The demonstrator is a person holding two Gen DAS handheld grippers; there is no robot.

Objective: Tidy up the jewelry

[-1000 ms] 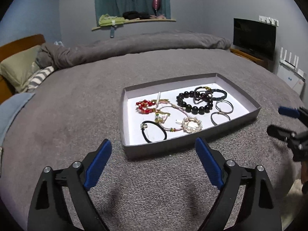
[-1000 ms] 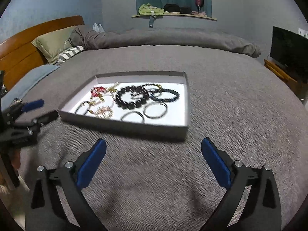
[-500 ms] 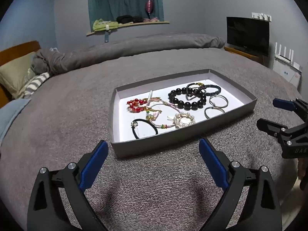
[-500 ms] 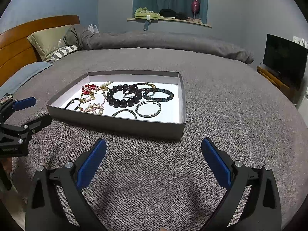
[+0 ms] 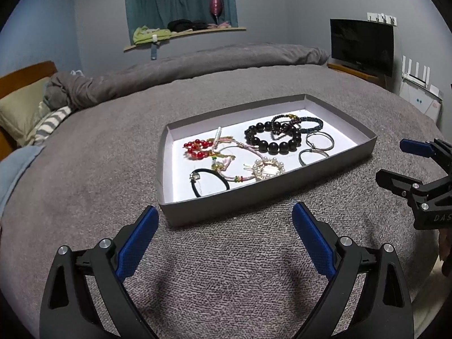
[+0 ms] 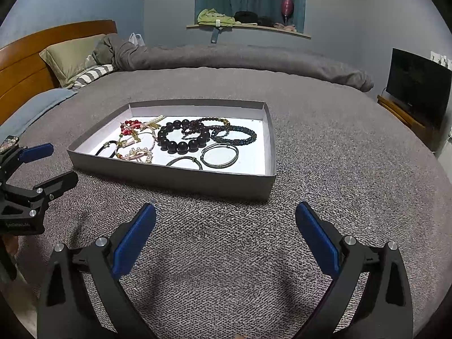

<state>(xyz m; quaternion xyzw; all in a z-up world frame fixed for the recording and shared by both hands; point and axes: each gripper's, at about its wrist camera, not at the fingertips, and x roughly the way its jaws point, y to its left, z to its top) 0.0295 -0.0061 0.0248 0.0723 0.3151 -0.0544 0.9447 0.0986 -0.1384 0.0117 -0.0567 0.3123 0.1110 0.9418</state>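
Note:
A shallow grey box (image 5: pixel 240 202) with a white floor lies on the grey bed cover; it also shows in the right wrist view (image 6: pixel 175 179). In it lie a large black bead bracelet (image 5: pixel 271 138), a red bead bracelet (image 5: pixel 197 149), a pearl piece (image 5: pixel 267 167), a black hair tie (image 5: pixel 210 182), two metal bangles (image 5: pixel 319 141), a dark blue bracelet (image 6: pixel 234 135) and pink cords. My left gripper (image 5: pixel 223 220) is open and empty just in front of the box. My right gripper (image 6: pixel 226 217) is open and empty, also short of the box.
The bed cover (image 5: pixel 84 169) spreads all round the box. Pillows (image 6: pixel 70 53) and a wooden headboard (image 6: pixel 22 65) are at the far left. A TV (image 5: pixel 361 45) on a stand is at the right. A window sill (image 6: pixel 248 25) holds clothes.
Both grippers have drawn a little nearer and lower toward the box and swung slightly. Both stay open. The jewelry has not moved.

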